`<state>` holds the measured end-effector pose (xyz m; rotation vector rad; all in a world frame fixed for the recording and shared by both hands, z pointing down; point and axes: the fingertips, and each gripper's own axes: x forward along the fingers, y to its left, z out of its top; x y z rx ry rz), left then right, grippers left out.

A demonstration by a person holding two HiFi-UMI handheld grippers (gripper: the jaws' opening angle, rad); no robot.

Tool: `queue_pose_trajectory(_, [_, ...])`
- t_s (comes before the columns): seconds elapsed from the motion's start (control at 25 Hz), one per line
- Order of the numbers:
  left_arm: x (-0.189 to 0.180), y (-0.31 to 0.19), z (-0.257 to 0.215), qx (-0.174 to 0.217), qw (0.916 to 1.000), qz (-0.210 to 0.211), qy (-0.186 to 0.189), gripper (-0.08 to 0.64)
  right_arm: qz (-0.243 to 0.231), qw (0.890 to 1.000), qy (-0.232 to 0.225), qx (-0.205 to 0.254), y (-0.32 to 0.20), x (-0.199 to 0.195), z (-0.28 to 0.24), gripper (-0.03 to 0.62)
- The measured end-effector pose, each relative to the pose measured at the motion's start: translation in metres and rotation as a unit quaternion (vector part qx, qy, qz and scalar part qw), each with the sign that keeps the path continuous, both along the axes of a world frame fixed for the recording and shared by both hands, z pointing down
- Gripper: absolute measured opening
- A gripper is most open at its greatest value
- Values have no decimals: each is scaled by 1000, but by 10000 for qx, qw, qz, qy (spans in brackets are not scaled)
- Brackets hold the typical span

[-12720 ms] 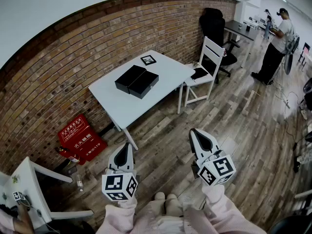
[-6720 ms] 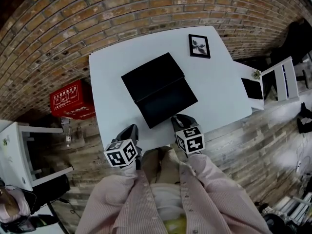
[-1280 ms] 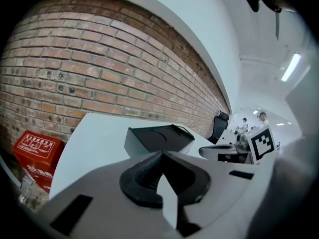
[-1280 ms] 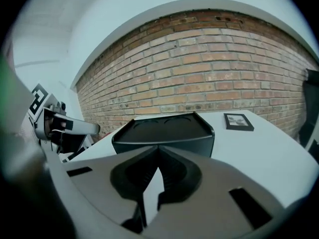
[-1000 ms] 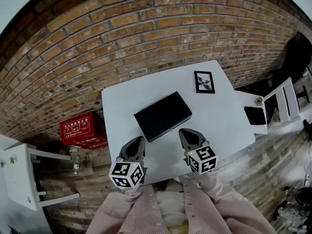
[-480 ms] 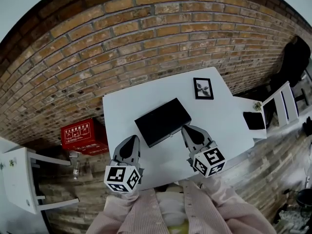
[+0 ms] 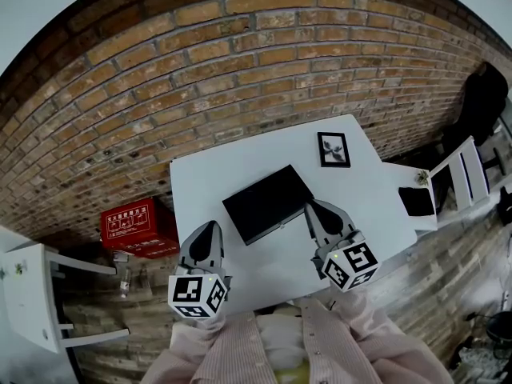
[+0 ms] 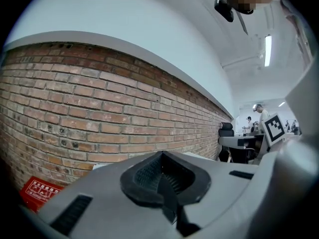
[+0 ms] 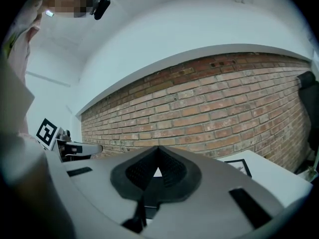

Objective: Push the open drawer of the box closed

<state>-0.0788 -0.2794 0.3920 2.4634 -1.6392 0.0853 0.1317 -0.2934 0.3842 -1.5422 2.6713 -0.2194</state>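
The black box [image 7: 268, 202] lies flat on the white table [image 7: 200, 178], its drawer pushed in so it reads as one compact block. My left gripper [image 7: 207, 231] hovers at the table's near edge, left of the box and apart from it, jaws shut with nothing between them. The right gripper [image 7: 314, 208] hangs just off the box's near right corner, also shut and empty. In the left gripper view [image 8: 160, 156] and the right gripper view [image 9: 158, 151] the closed jaws face the brick wall; the box is hidden below them.
A small framed picture [image 7: 334, 149] lies at the table's far right. A red box [image 7: 138, 224] sits on the floor left of the table. White chairs stand at the right [image 7: 460, 170] and the lower left [image 7: 40, 294]. The brick wall [image 7: 240, 62] runs behind the table.
The drawer that stood open several seconds ago is now in. Over the last second both grippers have risen and spread slightly; the box has not moved.
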Motion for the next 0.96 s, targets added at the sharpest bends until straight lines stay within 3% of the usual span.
queue_pose_trajectory(0.96, [-7,8,-2,55,9996,-229,-186,-5,279,9996,-61,81,12,14,-4,3])
